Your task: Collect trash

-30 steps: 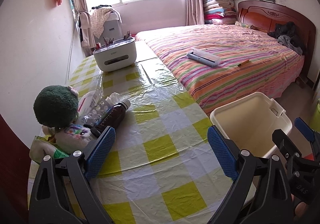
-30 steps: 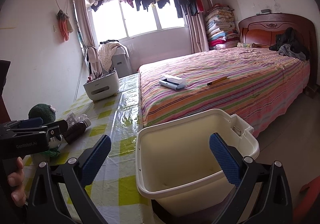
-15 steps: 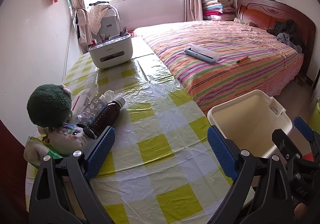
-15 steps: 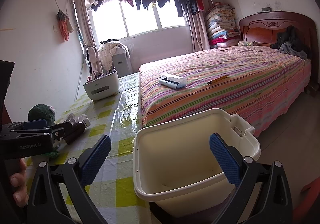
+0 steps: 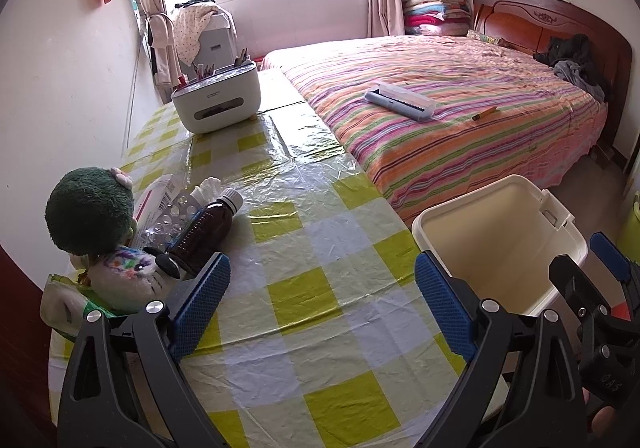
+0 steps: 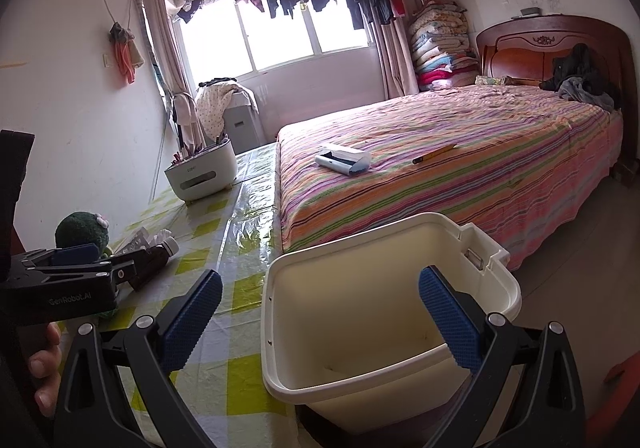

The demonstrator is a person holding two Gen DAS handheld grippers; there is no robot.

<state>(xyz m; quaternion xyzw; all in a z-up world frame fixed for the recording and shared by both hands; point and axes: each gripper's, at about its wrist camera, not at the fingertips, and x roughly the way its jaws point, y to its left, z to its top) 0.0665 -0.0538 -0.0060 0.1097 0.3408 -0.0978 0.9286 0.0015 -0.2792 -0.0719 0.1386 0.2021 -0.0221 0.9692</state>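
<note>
Counting by size: one striped bed (image 5: 460, 108), one table (image 5: 304, 288) in a yellow-check cloth butted against the bed's edge, one cream bin (image 5: 500, 244) standing just off the table's right edge, mouth unobstructed. Trash sits clustered at the table's left edge: one brown bottle (image 5: 204, 228) lying down, one blister pack (image 5: 168, 218), one white box (image 5: 154, 198), beside one plush toy (image 5: 90, 208). Left gripper (image 5: 322, 308) hovers over bare cloth, right gripper (image 6: 320, 324) over the bin's rim; both spread wide, holding nothing.
</note>
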